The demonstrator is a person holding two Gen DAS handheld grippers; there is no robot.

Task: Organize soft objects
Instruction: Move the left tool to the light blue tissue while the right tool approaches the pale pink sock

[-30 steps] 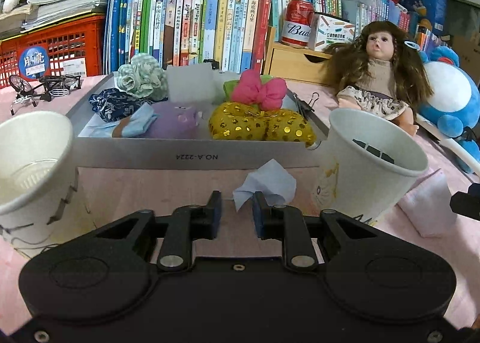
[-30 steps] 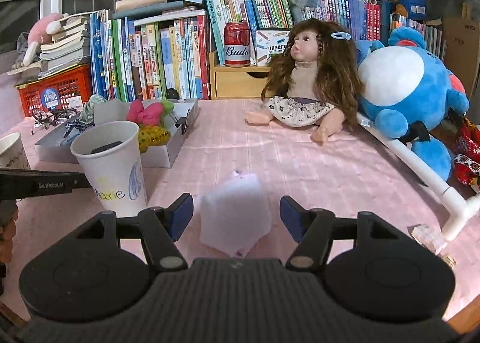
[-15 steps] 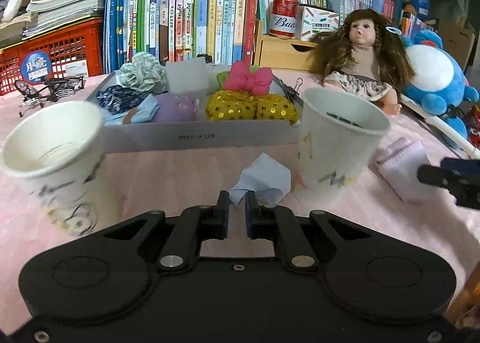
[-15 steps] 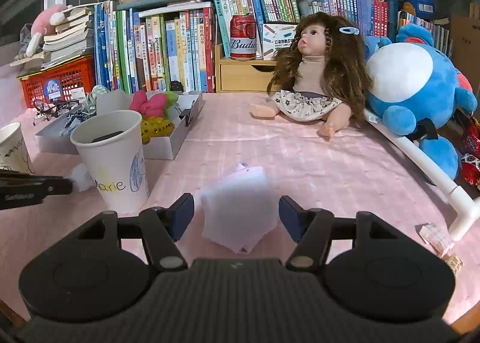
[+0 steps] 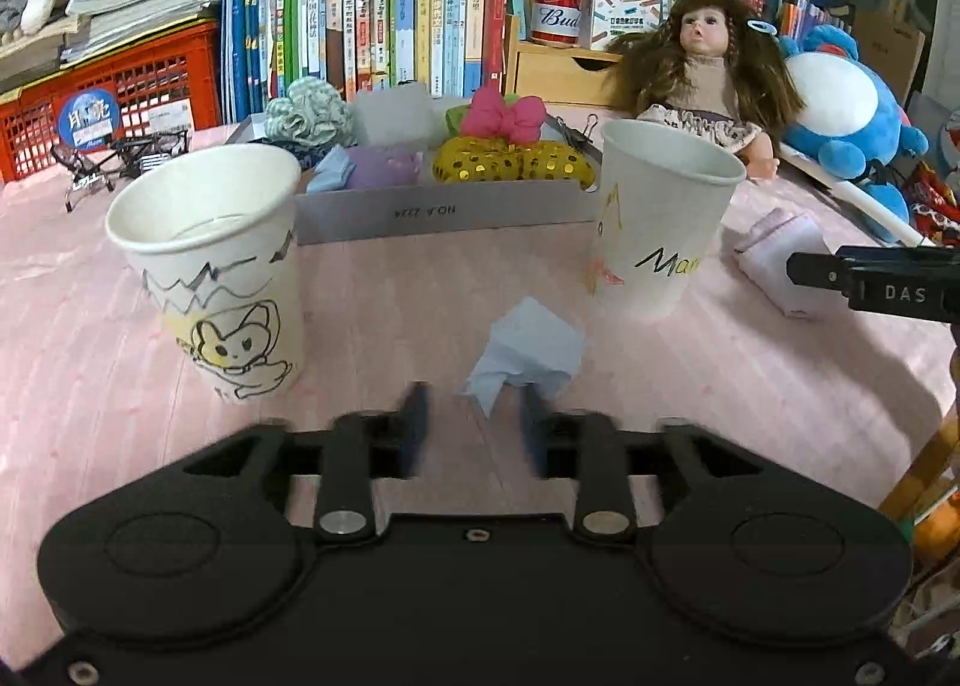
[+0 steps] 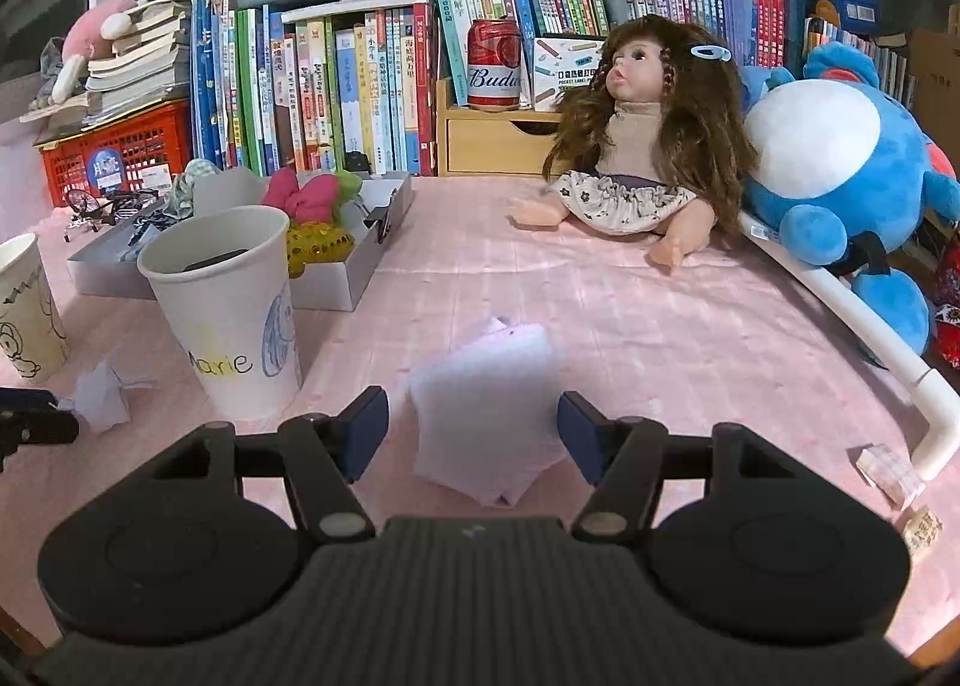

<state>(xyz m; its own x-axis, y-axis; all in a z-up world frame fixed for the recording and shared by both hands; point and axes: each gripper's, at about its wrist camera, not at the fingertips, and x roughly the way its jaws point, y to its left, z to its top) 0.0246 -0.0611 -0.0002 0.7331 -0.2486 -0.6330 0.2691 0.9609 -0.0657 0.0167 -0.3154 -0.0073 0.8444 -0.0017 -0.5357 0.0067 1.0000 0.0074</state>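
Reopened since a moment ago, left gripper (image 5: 474, 422) frames blue tissue (image 5: 528, 347) just ahead; right gripper (image 6: 472, 425), fingers spread, straddles lavender cloth (image 6: 486, 404).

A crumpled pale-blue tissue (image 5: 525, 353) lies loose on the pink tablecloth just in front and to the left of the white paper cup lettered "Marie" (image 5: 660, 224). A folded pale-lilac soft cloth (image 6: 489, 413) lies flat on the other side of that cup, near it.
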